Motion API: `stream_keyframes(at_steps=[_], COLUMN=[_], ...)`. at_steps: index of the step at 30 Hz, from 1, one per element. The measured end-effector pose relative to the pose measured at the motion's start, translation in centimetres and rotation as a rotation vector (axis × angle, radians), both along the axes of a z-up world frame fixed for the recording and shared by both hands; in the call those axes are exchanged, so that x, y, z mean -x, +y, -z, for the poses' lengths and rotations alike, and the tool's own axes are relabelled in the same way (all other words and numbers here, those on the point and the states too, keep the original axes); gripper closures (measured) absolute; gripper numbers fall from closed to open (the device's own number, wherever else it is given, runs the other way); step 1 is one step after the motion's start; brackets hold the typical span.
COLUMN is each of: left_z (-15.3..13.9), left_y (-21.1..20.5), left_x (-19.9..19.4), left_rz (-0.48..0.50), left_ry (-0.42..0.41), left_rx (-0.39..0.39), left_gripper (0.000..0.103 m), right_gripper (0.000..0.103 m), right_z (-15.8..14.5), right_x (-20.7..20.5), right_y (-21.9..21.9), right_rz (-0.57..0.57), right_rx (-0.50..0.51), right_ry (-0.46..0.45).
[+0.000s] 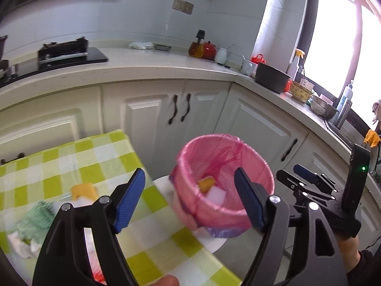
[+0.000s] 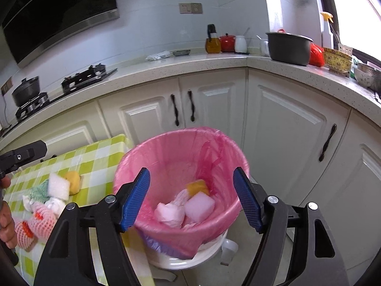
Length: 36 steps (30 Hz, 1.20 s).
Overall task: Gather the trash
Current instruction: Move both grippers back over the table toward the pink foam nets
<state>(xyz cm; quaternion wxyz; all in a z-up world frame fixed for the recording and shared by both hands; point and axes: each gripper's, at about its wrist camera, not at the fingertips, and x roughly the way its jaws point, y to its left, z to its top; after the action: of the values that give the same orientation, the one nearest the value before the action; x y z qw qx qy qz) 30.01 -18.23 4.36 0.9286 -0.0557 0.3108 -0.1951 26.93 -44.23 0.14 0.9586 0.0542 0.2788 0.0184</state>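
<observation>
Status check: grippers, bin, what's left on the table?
Left gripper and right gripper open, empty. Pink-lined bin holds sponges, tissue. Sponges and wrappers remain on table. Nothing blocking.

The trash bin (image 2: 181, 190) stood upright on the floor just right of the table, lined with a pink bag (image 2: 166, 157) folded over its rim. Inside lay a white foam block (image 2: 199, 206), an orange sponge piece (image 2: 197, 187) behind it, and a crumpled white wad (image 2: 170, 211) to its left. On the checked tablecloth, left of the bin, more trash waited: a white sponge (image 2: 58, 187) touching an orange one (image 2: 74, 181), a green mesh scrap (image 2: 38, 191), white tissue (image 2: 54, 203) and pink foam netting (image 2: 39, 219) nearest (blurred, so details stayed unclear).
</observation>
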Motion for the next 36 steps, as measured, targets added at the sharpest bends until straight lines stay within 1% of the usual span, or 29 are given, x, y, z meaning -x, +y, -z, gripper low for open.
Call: stream_keyframes(at_steps=[1,3,5,9,13,16,20,24,27,36], left_z=[0.0,0.1,0.2,0.5,1.0,1.6,3.0,4.8,6.0,8.2], left_y=[1.0,3.0,4.8,8.9,12.9,15.7,18.9,20.8,21.7,22.5], left_x=[1.3,3.4,5.2,9.2,12.9,15.6,18.6,20.3,20.9,19.4], left_rz=[-0.016,-0.054,-0.081,-0.154,-0.228,-0.282,-0.34,-0.376,-0.386,-0.385], left_ry=[-0.012,-0.028,-0.035,-0.054,-0.066,-0.065,-0.045,-0.011,0.02,0.078], left_rx=[-0.01,-0.026,-0.038,-0.094,-0.139,-0.142,-0.139,-0.144,-0.137,-0.116], left_gripper=[0.023,0.017,0.017,0.017,0.017,0.016,0.016,0.016,0.016,0.016], right_gripper=[0.029,0.027,0.027,0.027,0.024,0.02,0.019,0.019,0.019,0.019], right_z=[0.0,-0.1,0.1,0.7,1.3,1.9,2.7,3.3,3.7,4.5], right_x=[0.7,2.4,4.0,6.2,8.0,9.4,10.2,10.5,10.6,8.8], right_y=[0.7,2.4,4.3,7.6,10.6,13.0,15.4,17.8,19.7,23.4], right_rz=[-0.008,-0.026,-0.049,-0.1,-0.139,-0.178,-0.216,-0.256,-0.293,-0.351], right_rx=[0.006,0.014,0.018,0.001,-0.015,-0.021,-0.022,-0.024,-0.019,-0.011], right_ry=[-0.006,-0.022,-0.027,-0.014,0.0,0.015,0.038,0.058,0.067,0.103])
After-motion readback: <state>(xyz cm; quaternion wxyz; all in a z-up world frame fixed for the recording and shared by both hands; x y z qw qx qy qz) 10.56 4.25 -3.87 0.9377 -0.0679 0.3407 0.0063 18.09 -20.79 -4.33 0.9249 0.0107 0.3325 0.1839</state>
